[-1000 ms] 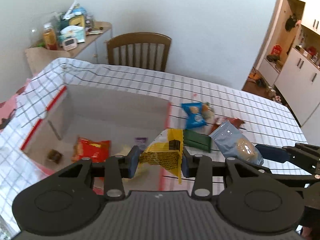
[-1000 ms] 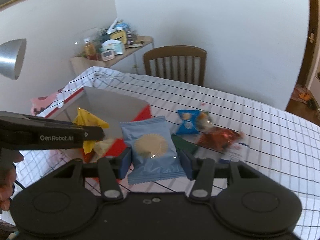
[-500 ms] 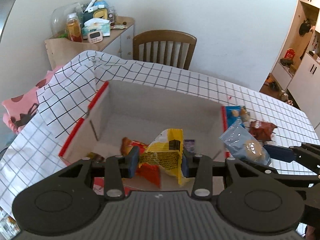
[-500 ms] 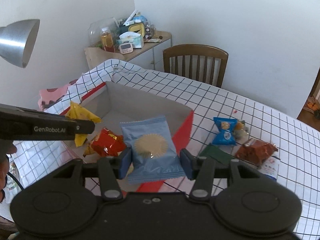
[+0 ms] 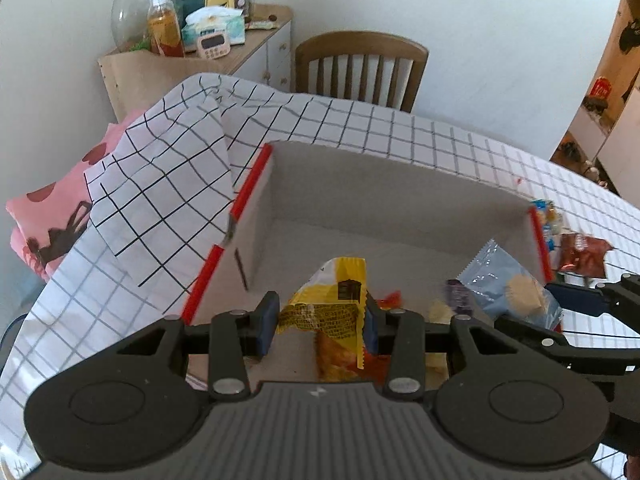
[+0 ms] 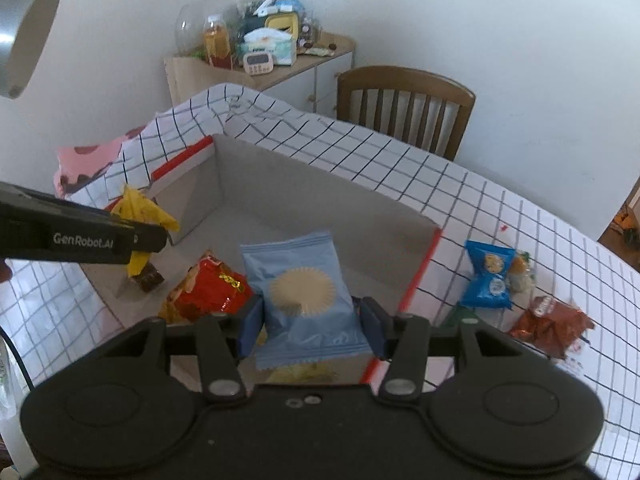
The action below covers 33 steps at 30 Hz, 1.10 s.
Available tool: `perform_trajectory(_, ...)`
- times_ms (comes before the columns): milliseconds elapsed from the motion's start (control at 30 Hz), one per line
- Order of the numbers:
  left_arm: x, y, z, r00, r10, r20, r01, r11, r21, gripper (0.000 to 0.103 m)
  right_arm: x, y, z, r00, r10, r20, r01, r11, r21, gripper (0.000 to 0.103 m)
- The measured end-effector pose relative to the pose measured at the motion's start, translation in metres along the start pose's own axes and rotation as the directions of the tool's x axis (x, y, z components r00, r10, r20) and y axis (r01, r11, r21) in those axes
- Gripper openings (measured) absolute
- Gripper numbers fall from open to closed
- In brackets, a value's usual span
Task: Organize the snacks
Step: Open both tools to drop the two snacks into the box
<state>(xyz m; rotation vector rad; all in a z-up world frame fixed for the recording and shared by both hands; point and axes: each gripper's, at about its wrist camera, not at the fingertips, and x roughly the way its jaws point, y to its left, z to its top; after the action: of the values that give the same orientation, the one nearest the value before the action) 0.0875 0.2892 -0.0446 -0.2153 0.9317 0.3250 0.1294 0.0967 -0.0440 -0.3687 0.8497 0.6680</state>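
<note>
My left gripper [image 5: 320,320] is shut on a yellow snack packet [image 5: 332,300] and holds it above the open cardboard box [image 5: 360,184]. My right gripper [image 6: 310,322] is shut on a pale blue cookie packet [image 6: 304,292], also over the box [image 6: 320,196]. Both packets show in each other's view: the blue one on the right [image 5: 512,288], the yellow one on the left [image 6: 140,212]. A red packet [image 6: 212,292] and a small brown snack [image 6: 150,278] lie inside the box.
On the checked tablecloth [image 6: 500,216] right of the box lie a bright blue packet [image 6: 488,276], a dark red packet [image 6: 552,322] and a green one [image 6: 456,314]. A wooden chair [image 6: 404,104] and a cluttered cabinet [image 6: 260,64] stand behind the table.
Both grippers have moved left from the table's loose snacks to above the box, each still holding its packet.
</note>
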Motion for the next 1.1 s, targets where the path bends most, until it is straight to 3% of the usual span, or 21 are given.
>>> perform_trajectory(467,0.052,0.013,0.004,0.993,0.037,-0.114,-0.033,0.999,0.043,0.041,0.053,0.024,0.011,0.997,-0.024,-0.079,0.016,0.995,-0.098,0.051)
perform_trajectory(900,0.058,0.004,-0.003,0.991,0.037,-0.126,-0.025,0.995,0.096,0.043,0.065,0.025,0.008,0.993,-0.027,-0.118,0.014,0.994,-0.104,0.052)
perform_trajectory(1100,0.048,-0.001,-0.004,0.994,0.037,-0.100,-0.026,0.994,0.107,0.057,0.058,0.024,0.006,0.994,-0.019,-0.105,0.010,0.996,-0.085,0.054)
